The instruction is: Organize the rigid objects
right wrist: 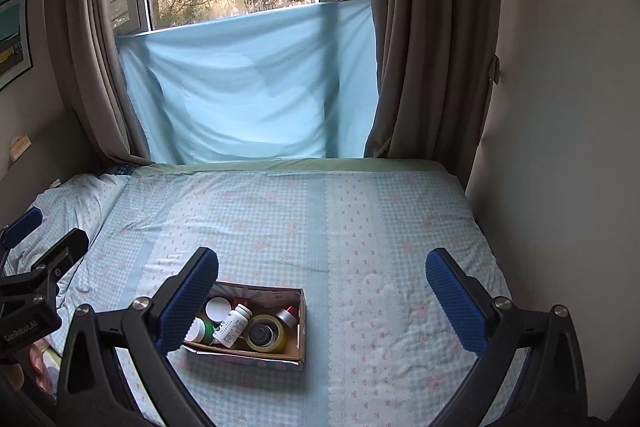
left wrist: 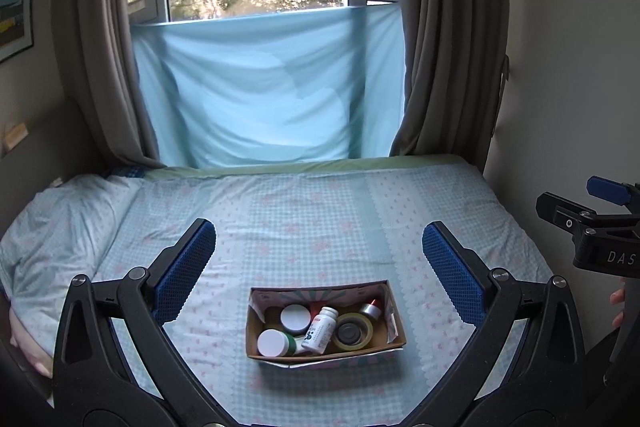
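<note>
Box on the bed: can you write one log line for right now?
box: on bed, upright | inside: bottle, tape, jars | left gripper: open, empty | right gripper: open, empty

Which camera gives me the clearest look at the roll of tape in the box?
The left wrist view: the tape roll lies fully exposed in the cardboard box, centred between open jaws. The right wrist view also shows the roll, but off to the left, near that gripper's left finger.

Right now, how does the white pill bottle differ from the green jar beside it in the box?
The white pill bottle is slim, printed and lies tilted across the other items; the green jar is squat and green-walled, its wide white lid facing up. Both have white caps and sit inside the cardboard box.
</note>
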A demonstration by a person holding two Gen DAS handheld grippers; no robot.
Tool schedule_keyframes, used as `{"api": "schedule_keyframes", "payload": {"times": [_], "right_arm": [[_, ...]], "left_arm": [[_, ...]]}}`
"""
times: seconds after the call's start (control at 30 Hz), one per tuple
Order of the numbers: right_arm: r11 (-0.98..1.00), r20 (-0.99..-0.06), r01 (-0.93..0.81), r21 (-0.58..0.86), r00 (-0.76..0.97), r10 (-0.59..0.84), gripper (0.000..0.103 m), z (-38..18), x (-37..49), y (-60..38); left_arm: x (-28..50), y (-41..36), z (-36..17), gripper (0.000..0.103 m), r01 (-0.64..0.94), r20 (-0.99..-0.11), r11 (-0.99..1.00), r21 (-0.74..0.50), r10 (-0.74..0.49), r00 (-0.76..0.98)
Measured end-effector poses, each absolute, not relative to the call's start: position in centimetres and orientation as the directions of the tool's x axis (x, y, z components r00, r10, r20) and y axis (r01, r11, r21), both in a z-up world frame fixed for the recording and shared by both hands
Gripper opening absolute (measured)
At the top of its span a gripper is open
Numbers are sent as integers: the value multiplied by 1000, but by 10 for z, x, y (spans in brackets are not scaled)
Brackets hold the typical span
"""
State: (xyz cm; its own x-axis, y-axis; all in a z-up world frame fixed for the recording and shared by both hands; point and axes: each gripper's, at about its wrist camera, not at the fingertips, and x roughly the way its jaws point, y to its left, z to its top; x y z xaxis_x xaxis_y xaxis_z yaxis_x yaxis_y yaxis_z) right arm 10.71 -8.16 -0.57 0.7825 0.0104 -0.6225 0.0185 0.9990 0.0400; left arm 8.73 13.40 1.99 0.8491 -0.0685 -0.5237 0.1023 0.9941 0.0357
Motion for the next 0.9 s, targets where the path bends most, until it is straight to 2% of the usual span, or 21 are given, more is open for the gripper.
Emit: {"api": "schedule_keyframes", "payload": {"times": [0.9], "right_arm": [[1000,-593,30,0,805,-24,103,0,97,-79]], "left_arm": [[79,135,21,103,104,-523,994,14,-81,848]]}}
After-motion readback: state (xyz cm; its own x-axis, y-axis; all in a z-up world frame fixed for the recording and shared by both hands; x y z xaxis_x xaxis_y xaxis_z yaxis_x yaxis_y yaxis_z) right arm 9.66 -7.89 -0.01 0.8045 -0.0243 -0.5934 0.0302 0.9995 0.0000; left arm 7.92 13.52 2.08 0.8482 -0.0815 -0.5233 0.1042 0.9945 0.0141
